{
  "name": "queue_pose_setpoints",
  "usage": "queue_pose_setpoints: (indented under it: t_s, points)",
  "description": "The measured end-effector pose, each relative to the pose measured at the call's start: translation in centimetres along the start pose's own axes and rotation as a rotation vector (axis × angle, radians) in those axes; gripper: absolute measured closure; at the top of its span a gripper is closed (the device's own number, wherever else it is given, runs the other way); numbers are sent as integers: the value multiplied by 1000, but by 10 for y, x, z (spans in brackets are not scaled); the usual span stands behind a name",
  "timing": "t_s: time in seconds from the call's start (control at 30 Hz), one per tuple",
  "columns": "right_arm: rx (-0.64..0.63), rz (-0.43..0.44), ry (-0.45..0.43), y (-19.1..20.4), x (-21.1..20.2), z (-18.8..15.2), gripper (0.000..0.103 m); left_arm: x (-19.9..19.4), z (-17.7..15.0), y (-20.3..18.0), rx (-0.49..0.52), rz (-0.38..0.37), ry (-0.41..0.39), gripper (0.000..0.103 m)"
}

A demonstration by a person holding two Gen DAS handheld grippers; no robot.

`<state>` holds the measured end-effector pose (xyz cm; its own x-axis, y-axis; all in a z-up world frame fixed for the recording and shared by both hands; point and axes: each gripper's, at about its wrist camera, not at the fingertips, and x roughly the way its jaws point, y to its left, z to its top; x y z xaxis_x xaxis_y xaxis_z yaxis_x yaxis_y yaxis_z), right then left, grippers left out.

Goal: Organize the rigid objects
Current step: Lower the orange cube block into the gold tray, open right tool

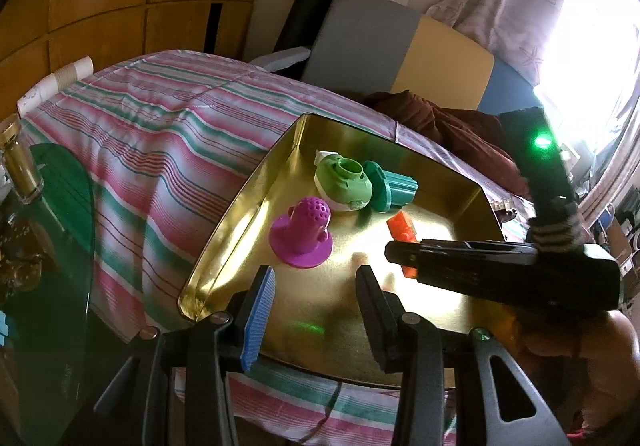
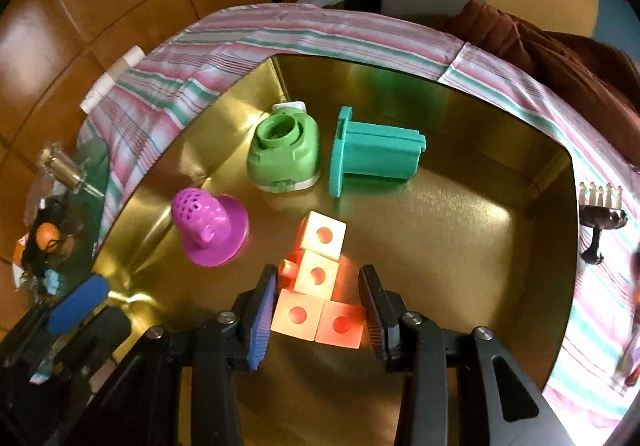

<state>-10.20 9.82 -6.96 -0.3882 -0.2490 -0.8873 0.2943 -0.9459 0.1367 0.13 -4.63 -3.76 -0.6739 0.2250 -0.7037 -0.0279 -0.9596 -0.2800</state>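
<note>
Placing step in hand. Right claw [image 2: 318,306] pinched orange-pink plastic piece of joined holed cubes [image 2: 320,286], low over shallow gold metal tray [image 2: 460,230]. Left claw [image 1: 316,310] spread, empty, over near tray rim. Purple perforated plastic cap [image 2: 208,230] left of right claw; green piece [image 2: 286,154] and teal spool [image 2: 376,158] beyond. Next, likely: settle piece on bare tray floor, then release.

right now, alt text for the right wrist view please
The right gripper holds an orange block piece between its jaws, low over a gold tray that holds a purple cap, a green part and a teal part.
</note>
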Motion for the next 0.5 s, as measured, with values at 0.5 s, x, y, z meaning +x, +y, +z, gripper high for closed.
queue_pose_setpoints:
  t_s: [0.5]
  points:
    - [107, 48, -47, -15, -6, 0, 61, 1, -2, -2, 4, -1, 5, 61]
